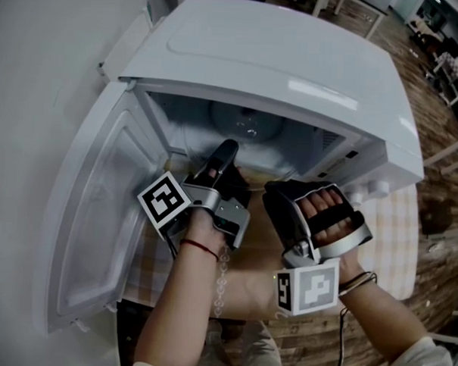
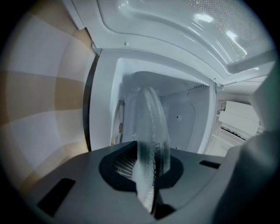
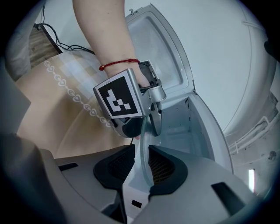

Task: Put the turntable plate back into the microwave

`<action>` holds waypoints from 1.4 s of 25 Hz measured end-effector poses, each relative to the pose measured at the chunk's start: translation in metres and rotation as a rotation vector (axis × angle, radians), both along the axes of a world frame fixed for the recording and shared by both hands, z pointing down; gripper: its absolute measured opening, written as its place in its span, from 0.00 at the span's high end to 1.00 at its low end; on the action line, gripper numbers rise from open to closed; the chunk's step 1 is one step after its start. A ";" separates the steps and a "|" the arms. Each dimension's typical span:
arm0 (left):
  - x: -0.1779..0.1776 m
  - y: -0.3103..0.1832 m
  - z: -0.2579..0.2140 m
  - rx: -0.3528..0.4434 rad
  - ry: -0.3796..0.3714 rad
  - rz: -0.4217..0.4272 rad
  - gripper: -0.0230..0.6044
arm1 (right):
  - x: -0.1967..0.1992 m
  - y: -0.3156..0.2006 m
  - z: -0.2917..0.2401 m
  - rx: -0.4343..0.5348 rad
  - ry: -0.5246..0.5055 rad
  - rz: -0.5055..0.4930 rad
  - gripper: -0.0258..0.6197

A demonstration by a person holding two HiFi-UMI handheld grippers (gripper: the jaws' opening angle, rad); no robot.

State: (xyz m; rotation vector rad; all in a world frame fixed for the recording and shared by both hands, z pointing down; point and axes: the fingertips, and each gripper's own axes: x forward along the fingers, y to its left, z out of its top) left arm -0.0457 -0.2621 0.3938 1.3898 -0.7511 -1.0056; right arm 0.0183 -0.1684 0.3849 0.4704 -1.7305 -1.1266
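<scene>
White box-shaped microwave: casing glossy, smooth, sharp light glints on top; cavity walls same smooth white sheen.
Open door's inner panel: moulded white plastic, glossy.
Clear round glass turntable plate: transparent, rim pebbled, faintly frosted.
Left gripper, right gripper: matt grey plastic shells, black pads finely ribbed.
Black-and-white marker cube: flat matt print.
Silvery metal bracket beside cube: satin finish.
Worktop: beige-and-white checked cloth, matt.
Floor: brown wood planks, grained.
</scene>
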 end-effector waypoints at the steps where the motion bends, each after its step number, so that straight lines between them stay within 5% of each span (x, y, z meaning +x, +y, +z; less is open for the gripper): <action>1: 0.000 -0.001 -0.001 0.000 0.000 0.001 0.93 | 0.000 -0.002 0.000 0.007 0.005 0.004 0.81; 26: 0.003 -0.028 0.001 -0.048 -0.023 0.016 0.93 | -0.009 -0.044 0.003 0.048 0.007 0.096 0.88; 35: -0.003 -0.047 -0.001 -0.095 -0.094 0.019 0.90 | -0.015 -0.065 0.000 0.020 -0.040 0.173 0.88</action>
